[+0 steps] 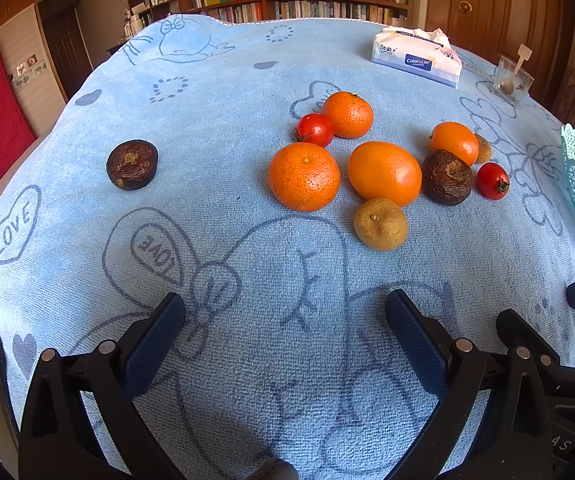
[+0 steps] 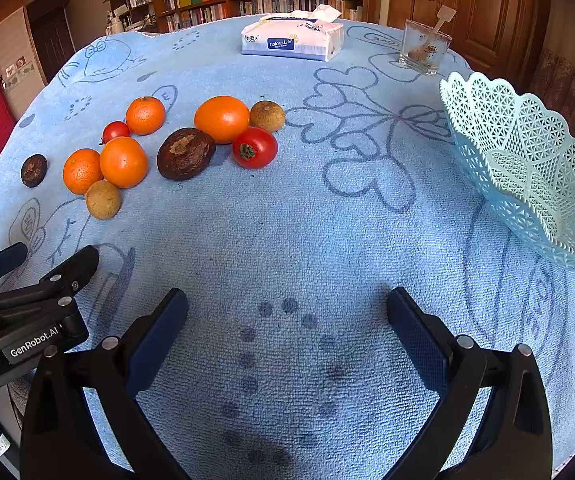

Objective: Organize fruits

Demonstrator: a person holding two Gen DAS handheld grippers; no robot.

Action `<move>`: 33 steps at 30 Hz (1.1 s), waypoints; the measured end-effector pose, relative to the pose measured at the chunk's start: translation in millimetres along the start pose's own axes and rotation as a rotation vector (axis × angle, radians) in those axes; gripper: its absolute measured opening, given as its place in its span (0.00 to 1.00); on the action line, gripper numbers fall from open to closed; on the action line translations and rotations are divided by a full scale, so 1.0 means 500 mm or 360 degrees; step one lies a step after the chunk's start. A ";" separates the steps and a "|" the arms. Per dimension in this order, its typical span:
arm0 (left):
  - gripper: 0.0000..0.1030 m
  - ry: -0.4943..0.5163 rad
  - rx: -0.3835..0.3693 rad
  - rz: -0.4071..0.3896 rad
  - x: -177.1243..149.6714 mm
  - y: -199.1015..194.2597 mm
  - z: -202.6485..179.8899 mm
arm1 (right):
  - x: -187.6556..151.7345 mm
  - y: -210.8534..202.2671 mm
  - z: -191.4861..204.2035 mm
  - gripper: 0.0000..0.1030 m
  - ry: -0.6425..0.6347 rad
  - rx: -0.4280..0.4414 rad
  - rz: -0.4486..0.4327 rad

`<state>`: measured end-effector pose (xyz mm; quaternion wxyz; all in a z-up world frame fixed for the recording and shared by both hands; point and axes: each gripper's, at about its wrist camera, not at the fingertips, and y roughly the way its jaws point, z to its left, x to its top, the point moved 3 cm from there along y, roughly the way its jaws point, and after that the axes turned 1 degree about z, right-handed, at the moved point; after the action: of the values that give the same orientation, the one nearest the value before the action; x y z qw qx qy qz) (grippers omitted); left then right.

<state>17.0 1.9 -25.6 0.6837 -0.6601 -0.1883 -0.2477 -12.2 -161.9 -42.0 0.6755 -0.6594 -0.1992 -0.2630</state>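
Holding both grippers low over the blue terry towel (image 2: 287, 240), you have nothing clamped: left gripper (image 1: 285, 316) fingers spread wide, right gripper (image 2: 287, 312) fingers spread wide too, only fuzzy cloth between the ribbed dark pads. Fruit lies loose on the towel, left to right: a lone dark wrinkled water chestnut (image 1: 132, 164) well apart; a pebbly mandarin (image 1: 304, 176) touching a glossy cherry tomato (image 1: 315, 129); a smooth orange (image 1: 384, 172) with a dull brown longan (image 1: 380, 223) just beside it; a second rough water chestnut (image 2: 185, 153); a red tomato (image 2: 254, 147). Far right, your pale turquoise plastic basket (image 2: 527, 160), lacy openwork with a scalloped rim, sits tilted with no fruit in it. At the back, a soft tissue pack (image 2: 292, 38) and a clear glass cup (image 2: 423, 46) holding a spoon.
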 end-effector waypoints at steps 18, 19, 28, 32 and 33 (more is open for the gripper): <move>0.95 0.0001 -0.0001 0.0007 0.004 0.000 -0.004 | 0.001 0.001 -0.001 0.98 0.0001 0.0003 0.0005; 0.95 0.0002 0.0000 0.0008 0.004 0.000 -0.005 | -0.001 0.000 0.000 0.98 0.0000 0.0002 0.0006; 0.95 -0.0032 -0.0072 -0.0010 0.004 -0.007 0.008 | 0.003 0.004 0.001 0.98 -0.0018 0.0010 0.0018; 0.95 -0.0073 -0.0253 -0.0039 0.010 -0.024 0.030 | 0.002 -0.001 -0.007 0.98 -0.0004 0.0048 0.0008; 0.95 -0.0067 -0.0262 -0.0050 0.013 -0.029 0.035 | 0.003 -0.003 -0.009 0.98 0.0006 0.0064 0.0004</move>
<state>15.1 18.8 -8.9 0.6190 -0.7161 -0.1920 -0.2591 -12.5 -166.5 -40.2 0.6894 -0.6453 -0.2025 -0.2593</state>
